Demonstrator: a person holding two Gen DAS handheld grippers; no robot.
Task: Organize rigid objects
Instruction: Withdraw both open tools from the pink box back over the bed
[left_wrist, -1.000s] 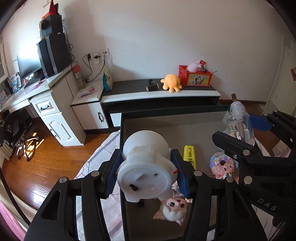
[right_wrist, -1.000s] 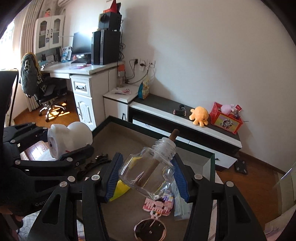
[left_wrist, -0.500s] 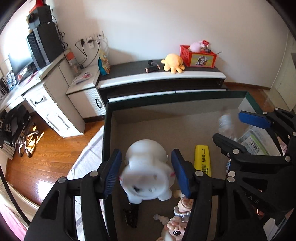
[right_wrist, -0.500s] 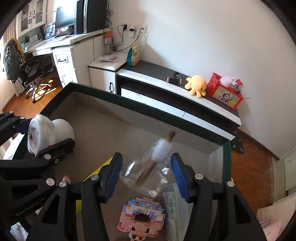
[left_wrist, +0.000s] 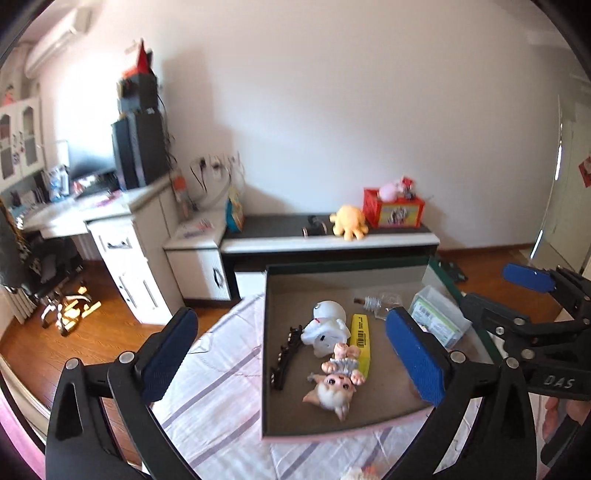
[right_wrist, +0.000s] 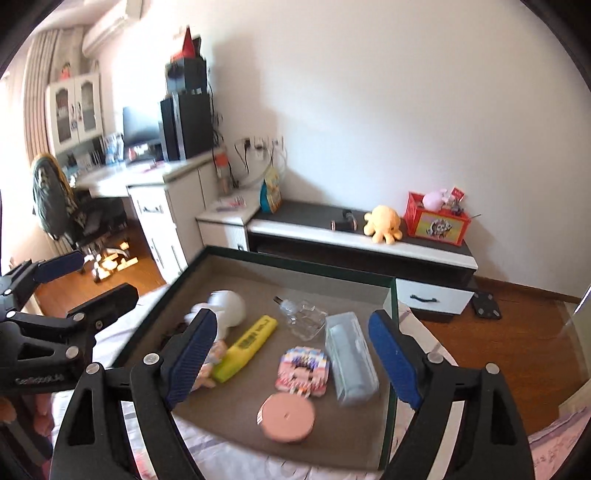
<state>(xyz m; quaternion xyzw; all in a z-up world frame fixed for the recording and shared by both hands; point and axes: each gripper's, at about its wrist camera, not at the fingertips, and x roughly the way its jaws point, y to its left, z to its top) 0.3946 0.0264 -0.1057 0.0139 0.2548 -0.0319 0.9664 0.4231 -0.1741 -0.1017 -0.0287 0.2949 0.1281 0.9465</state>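
Note:
A dark-rimmed box (left_wrist: 343, 264) sits on a striped sheet. In it lie a white figurine (left_wrist: 325, 328), a glass bottle (left_wrist: 380, 304), a yellow highlighter (left_wrist: 360, 343), a small doll (left_wrist: 336, 384) and a black clip (left_wrist: 284, 354). My left gripper (left_wrist: 291, 358) hangs above and short of the box, its jaws opening, nothing between them. My right gripper (right_wrist: 293, 356) hovers over the box's near side, jaws also opening and empty. From there the bottle (right_wrist: 303, 319) lies beside a clear case (right_wrist: 351, 358), a pink block toy (right_wrist: 303, 373) and a round pink disc (right_wrist: 286, 417).
Behind the box runs a low cabinet (left_wrist: 332, 240) with a yellow plush (left_wrist: 349, 221) and a red crate (left_wrist: 393, 212). A white desk (left_wrist: 122, 229) with a computer tower stands left, an office chair (right_wrist: 66, 206) beyond. Wooden floor lies to both sides.
Both grippers have let go: the white figurine and the glass bottle now lie in the box. Both grippers have opened wide and drawn back and up from the box.

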